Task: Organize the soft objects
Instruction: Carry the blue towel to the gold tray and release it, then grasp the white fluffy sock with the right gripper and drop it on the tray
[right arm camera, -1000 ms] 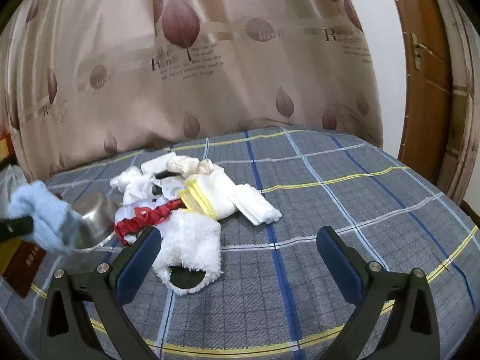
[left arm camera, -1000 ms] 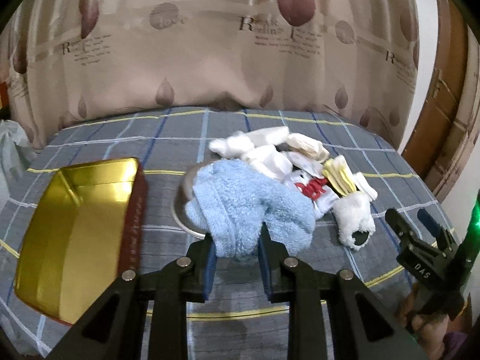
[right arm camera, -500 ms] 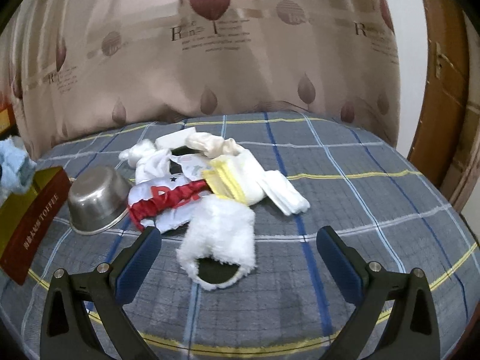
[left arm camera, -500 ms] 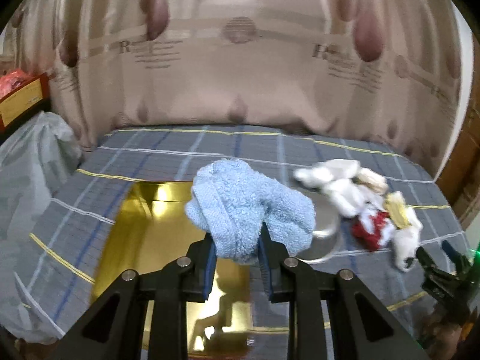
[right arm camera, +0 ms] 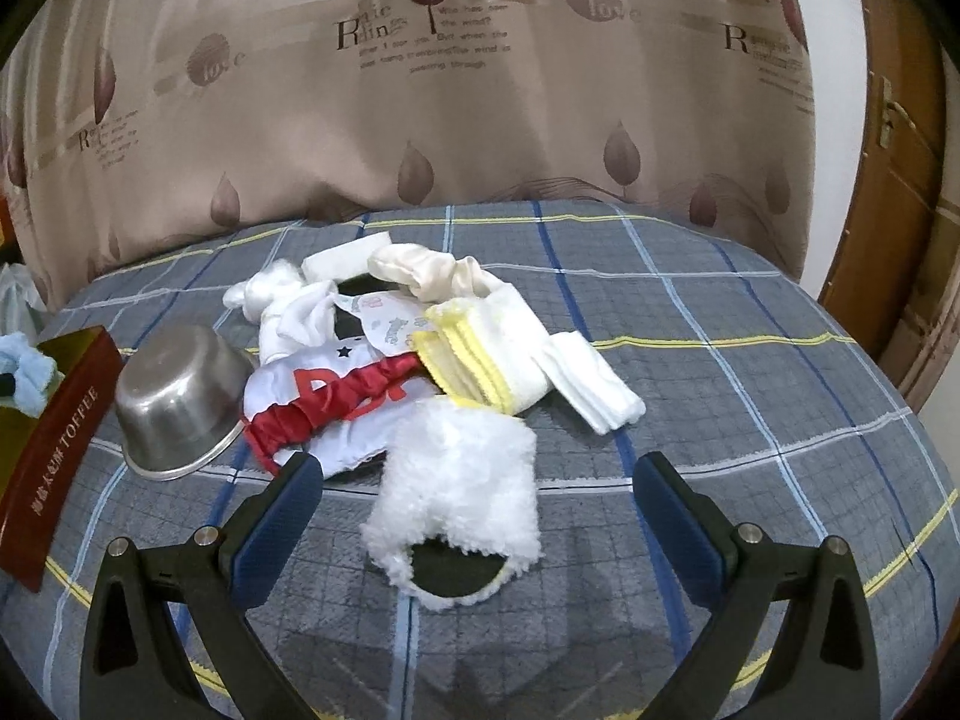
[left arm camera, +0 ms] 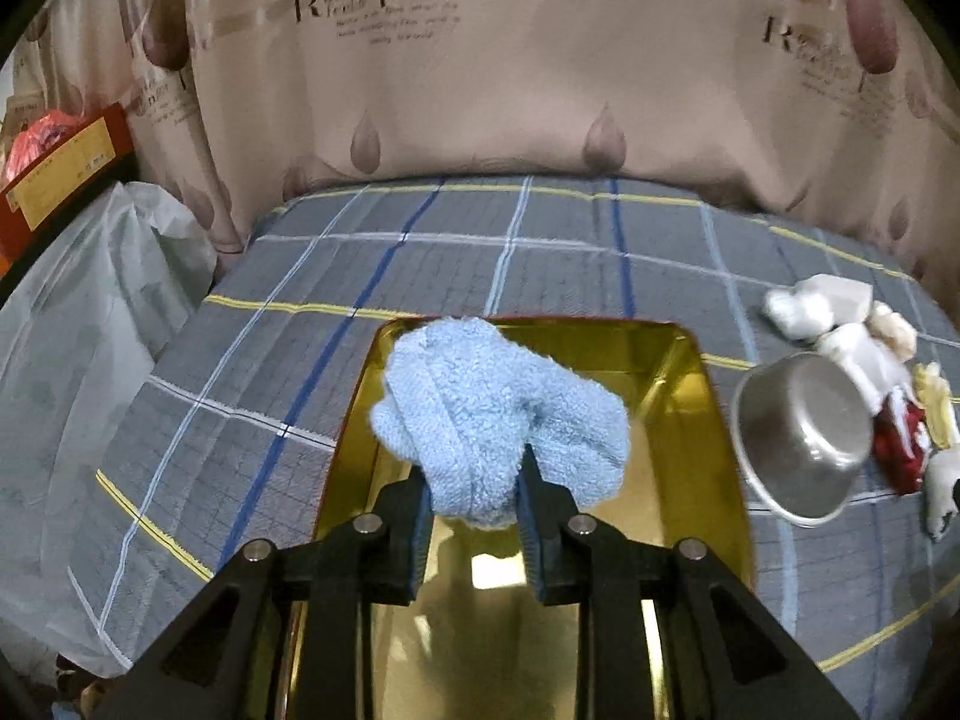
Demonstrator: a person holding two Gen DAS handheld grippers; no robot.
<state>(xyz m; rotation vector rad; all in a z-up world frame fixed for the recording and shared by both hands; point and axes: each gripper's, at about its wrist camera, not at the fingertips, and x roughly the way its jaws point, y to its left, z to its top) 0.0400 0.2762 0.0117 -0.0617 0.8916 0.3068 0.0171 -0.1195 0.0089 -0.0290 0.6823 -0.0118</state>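
1. The bed [right arm camera: 750, 360] carries a grey plaid cover; a leaf-print curtain [right arm camera: 480, 120] hangs at its far side.
2. The gold tin [left arm camera: 678, 384] sits open on the left part of the bed, red wall lettered "TOFFEE".
3. The pile of soft items [right arm camera: 420, 348] lies right of the tin: white, cream, yellow-edged and red-trimmed cloths.
4. The steel bowl [right arm camera: 174, 402] rests tilted between tin and pile, touching the pile.
5. The fluffy white piece [right arm camera: 462, 480] lies nearest, in front of the pile.
6. The blue towel [left arm camera: 492, 414] hangs above the tin interior, bunched.
7. The left gripper [left arm camera: 474, 495] pinches the towel's lower end; its jaws are opening.
8. The right gripper [right arm camera: 474, 480] is spread wide, holding nothing, with the fluffy piece showing between its fingers.
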